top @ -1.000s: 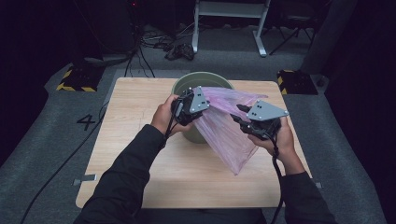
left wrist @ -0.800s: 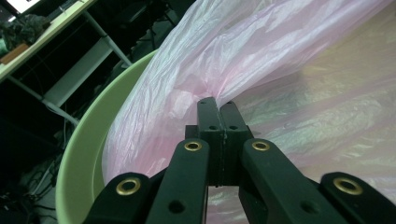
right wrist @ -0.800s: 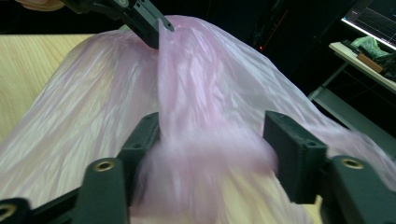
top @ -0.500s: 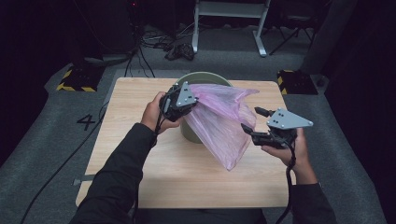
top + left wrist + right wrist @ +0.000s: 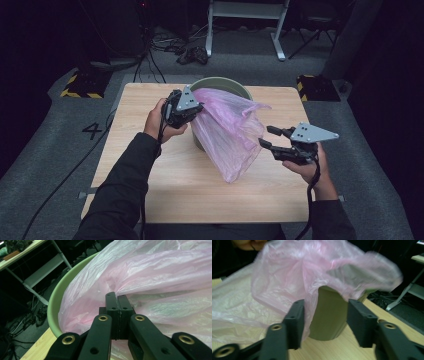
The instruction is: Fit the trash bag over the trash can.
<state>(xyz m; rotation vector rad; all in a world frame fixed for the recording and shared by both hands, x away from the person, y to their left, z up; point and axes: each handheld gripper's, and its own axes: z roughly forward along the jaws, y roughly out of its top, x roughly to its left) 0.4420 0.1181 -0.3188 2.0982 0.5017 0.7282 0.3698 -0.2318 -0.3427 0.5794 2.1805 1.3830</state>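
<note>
Left gripper: jaws clenched tight on a fold of the thin, translucent pink plastic bag; in the left gripper view the pads meet w/ film pinched between them.
Right gripper: jaws apart, gripping nothing; they've just been closing in, w/ no film between them. In the right gripper view the bag hangs just ahead of the pads, one fold draped by the left-hand pad, whether touching can't be told.
Bag: stretched from the left gripper's pinch out across the mouth of the round, pale-green plastic bin; loose end droops down the bin's front onto the tabletop, between the two grippers.
Bin: upright, just beyond the left gripper, its rim right beside the pinch; ahead of the right gripper, wall showing under the film.
Table: light wooden top under both grippers, bin standing toward its far edge.
Hands: person's left hand and right hand, dark sleeves, one on each gripper.
</note>
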